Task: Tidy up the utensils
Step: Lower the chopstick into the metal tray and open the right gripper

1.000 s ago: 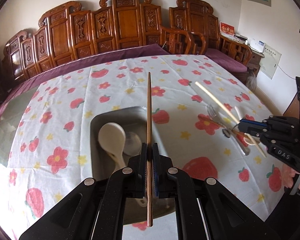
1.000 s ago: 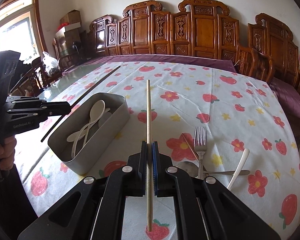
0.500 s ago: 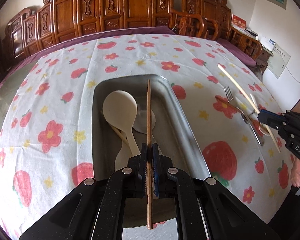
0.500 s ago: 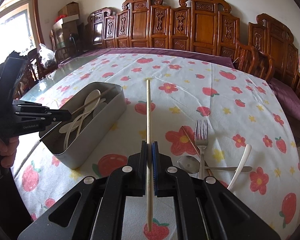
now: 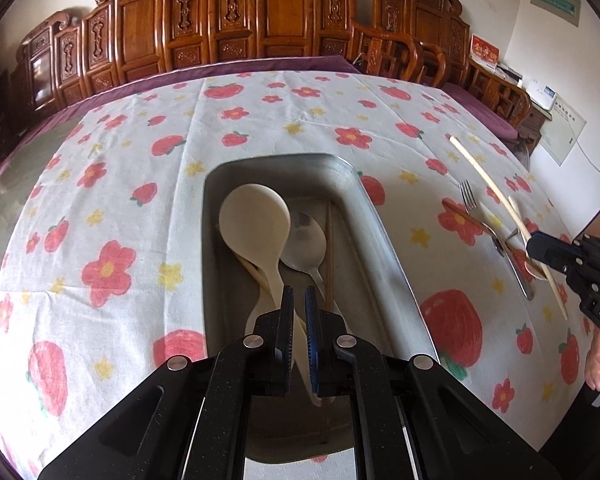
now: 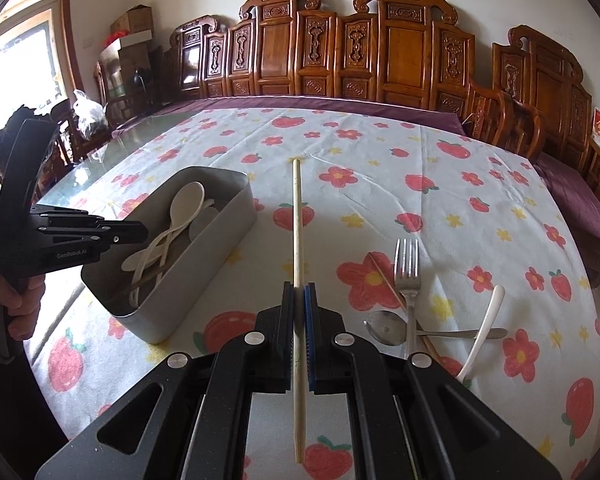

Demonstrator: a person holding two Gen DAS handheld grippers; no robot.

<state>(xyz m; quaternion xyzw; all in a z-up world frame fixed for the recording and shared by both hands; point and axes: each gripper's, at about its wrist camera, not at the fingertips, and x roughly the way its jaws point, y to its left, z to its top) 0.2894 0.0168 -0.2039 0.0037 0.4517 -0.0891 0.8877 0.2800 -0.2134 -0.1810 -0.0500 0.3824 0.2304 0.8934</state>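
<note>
My left gripper (image 5: 299, 300) hovers over the near end of the metal tray (image 5: 380, 232), its jaws almost together with nothing between them. In the tray lie a white spoon (image 5: 256, 224), a metal spoon (image 5: 304, 244) and a brown chopstick (image 5: 329, 256) along the right wall. My right gripper (image 6: 299, 296) is shut on a pale chopstick (image 6: 297, 220) that points away over the cloth, right of the tray (image 6: 204, 248). The left gripper (image 6: 140, 234) shows there at the tray's near corner.
On the flowered cloth to the right lie a fork (image 6: 407, 272), a metal spoon (image 6: 384, 326), a white spoon (image 6: 484, 328) and a brown chopstick (image 6: 384, 280), crossing each other. Carved wooden chairs line the table's far side. A person's hand (image 6: 12, 300) holds the left gripper.
The brown chopstick has left my left gripper and now lies in the tray. That gripper sank closer over the tray. The right gripper kept still with its pale chopstick.
</note>
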